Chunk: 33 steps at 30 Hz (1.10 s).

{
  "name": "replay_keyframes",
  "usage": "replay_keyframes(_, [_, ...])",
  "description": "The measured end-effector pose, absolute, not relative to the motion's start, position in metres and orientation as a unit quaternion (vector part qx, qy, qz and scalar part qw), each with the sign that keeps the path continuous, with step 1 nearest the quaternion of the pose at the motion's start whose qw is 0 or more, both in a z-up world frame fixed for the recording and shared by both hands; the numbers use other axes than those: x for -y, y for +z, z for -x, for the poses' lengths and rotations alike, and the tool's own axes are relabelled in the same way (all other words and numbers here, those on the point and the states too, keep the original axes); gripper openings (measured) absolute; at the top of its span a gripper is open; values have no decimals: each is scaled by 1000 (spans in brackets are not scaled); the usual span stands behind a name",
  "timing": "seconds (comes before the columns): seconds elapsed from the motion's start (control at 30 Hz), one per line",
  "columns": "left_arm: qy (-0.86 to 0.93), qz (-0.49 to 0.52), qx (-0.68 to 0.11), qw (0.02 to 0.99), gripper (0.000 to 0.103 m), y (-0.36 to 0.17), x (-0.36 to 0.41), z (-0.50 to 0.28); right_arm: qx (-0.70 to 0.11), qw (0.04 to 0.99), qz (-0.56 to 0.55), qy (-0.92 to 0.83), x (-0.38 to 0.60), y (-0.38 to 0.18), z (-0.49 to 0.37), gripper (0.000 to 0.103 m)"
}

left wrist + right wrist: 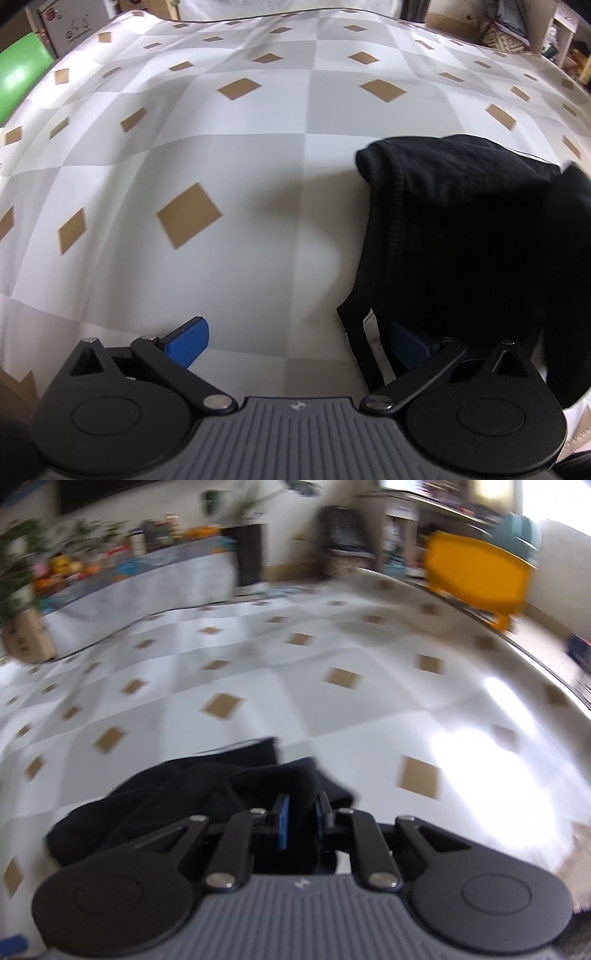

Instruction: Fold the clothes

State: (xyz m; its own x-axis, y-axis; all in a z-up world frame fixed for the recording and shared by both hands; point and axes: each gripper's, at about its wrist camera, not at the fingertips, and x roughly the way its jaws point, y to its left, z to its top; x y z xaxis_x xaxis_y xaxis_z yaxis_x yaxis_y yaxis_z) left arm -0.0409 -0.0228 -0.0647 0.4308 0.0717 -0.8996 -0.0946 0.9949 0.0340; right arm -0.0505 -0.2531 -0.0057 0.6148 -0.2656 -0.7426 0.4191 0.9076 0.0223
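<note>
A black garment point(461, 229) lies crumpled on the checked tablecloth point(258, 155), on the right of the left wrist view. My left gripper point(299, 345) stands wide open. Its left blue pad point(188, 343) is over bare cloth. A fold and a hem strip of the garment partly cover its right pad point(408, 345), and nothing is pinched between the two. In the blurred right wrist view, my right gripper point(302, 818) is shut on a raised fold of the black garment point(177, 805). Its blue pads point(283, 823) stand close together with the dark cloth between them.
White and grey squares with brown diamonds cover the table point(332, 686). A green object point(22, 70) and a woven basket point(498, 37) sit beyond its edge. A yellow chair point(476, 579), a cluttered side table point(129, 568) and a cardboard box point(26, 638) stand behind.
</note>
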Motion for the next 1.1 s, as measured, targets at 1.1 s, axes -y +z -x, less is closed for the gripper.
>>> replay_keyframes(1.1, [126,78,-485,862,103,-21,-42,49,-392,911,-55,114,162,26,92,47])
